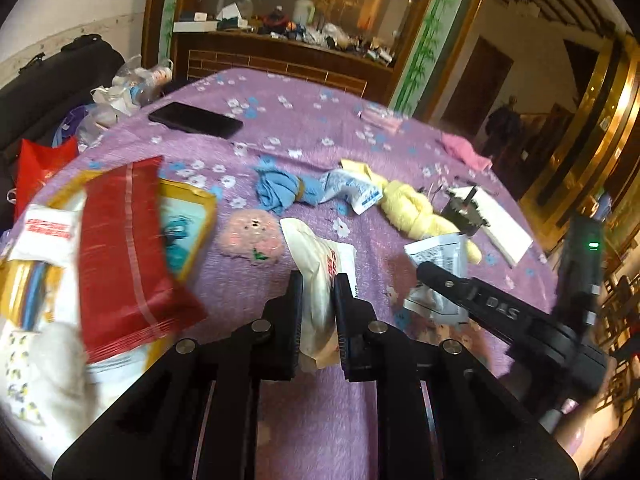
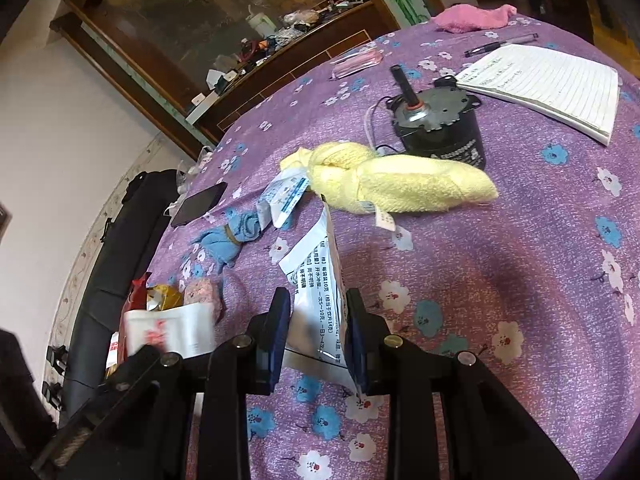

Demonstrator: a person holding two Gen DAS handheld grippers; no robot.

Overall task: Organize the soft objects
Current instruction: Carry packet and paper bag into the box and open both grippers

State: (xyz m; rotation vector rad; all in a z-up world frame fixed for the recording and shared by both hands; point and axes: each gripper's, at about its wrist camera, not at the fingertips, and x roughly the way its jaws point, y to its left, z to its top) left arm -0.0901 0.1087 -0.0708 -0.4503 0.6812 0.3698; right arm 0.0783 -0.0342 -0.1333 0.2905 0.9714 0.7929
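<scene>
My left gripper (image 1: pixel 318 286) is shut on a cream packet with red print (image 1: pixel 314 256), held just above the purple flowered tablecloth (image 1: pixel 304 120). My right gripper (image 2: pixel 318 310) is shut on a white sachet with black print (image 2: pixel 320 280), standing on edge between the pads. On the cloth lie a knotted yellow towel (image 2: pixel 400 184), a tied blue cloth (image 1: pixel 280 188), a round pink plush (image 1: pixel 250 236) and a pink cloth (image 2: pixel 476 16) at the far edge. The right gripper's finger (image 1: pixel 444 280) shows at the right of the left wrist view.
A heap of packets with a red wrapper (image 1: pixel 128 256) on top lies at the left. A black phone (image 1: pixel 196 120), a small motor (image 2: pixel 436 124), a lined notepad (image 2: pixel 548 84), a pen (image 2: pixel 500 44) and a blue-printed sachet (image 2: pixel 286 196) are spread over the table.
</scene>
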